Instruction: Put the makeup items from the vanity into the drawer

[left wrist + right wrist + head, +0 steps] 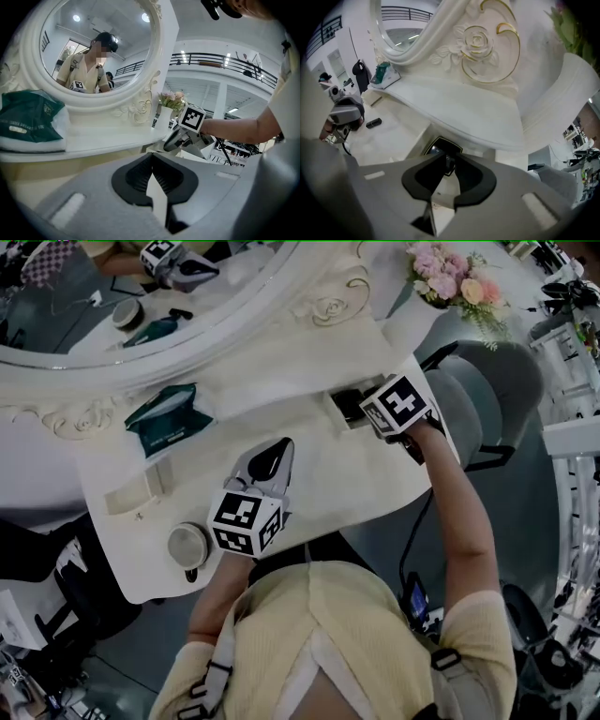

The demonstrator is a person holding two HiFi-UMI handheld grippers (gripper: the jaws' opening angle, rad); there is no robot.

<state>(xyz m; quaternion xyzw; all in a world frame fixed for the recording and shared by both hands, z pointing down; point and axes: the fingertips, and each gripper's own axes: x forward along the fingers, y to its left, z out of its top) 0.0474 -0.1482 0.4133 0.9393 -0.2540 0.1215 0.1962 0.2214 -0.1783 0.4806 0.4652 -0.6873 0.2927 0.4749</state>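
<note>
Two grippers worked: our left gripper's [152, 164] fingers were together and empty above the surface [319, 479], our right gripper's [446, 159] fingers pinched a small dark makeup item [448, 162] over the open drawer [345, 407].

Drawer item [440, 146] (dark) half behind fingers [471, 178]

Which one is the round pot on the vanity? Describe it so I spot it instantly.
Find the white vanity tabletop under the oval mirror. At the person's near-left corner sits a round cream-lidded pot. It alone is round: the green tissue pack and black square case have corners.
</note>
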